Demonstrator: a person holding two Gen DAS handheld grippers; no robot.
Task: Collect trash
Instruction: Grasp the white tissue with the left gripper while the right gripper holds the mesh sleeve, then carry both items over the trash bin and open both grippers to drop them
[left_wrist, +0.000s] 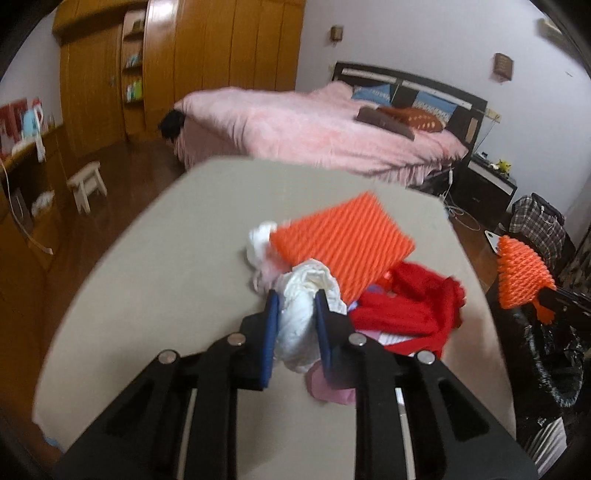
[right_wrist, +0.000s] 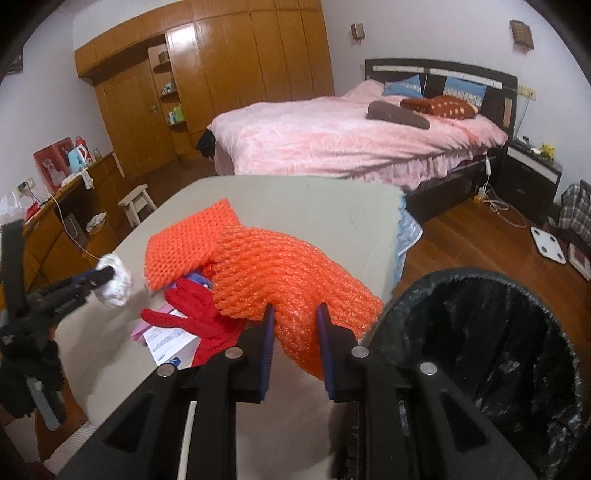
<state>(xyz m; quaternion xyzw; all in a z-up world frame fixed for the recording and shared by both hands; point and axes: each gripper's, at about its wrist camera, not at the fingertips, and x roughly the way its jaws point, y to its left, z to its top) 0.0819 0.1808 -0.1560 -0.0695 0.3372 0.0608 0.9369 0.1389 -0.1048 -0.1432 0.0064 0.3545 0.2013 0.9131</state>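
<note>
My left gripper (left_wrist: 295, 295) is shut on a crumpled white tissue wad (left_wrist: 303, 314) and holds it over the grey table (left_wrist: 155, 266); it shows in the right wrist view too (right_wrist: 114, 282). My right gripper (right_wrist: 295, 310) is shut on an orange foam net (right_wrist: 288, 280), held at the table's right edge beside the black-lined trash bin (right_wrist: 480, 350); it shows at the right of the left wrist view (left_wrist: 521, 273). A second orange foam net (left_wrist: 343, 243), a red glove (left_wrist: 410, 310), another white tissue (left_wrist: 260, 240) and pink and white paper (right_wrist: 166, 339) lie on the table.
The trash bin with its black bag stands on the floor right of the table (left_wrist: 546, 362). A pink bed (right_wrist: 332, 136) lies beyond the table. A small white stool (right_wrist: 138, 203) and a wooden sideboard (right_wrist: 74, 206) are to the left. A white scale (right_wrist: 548, 243) lies on the floor.
</note>
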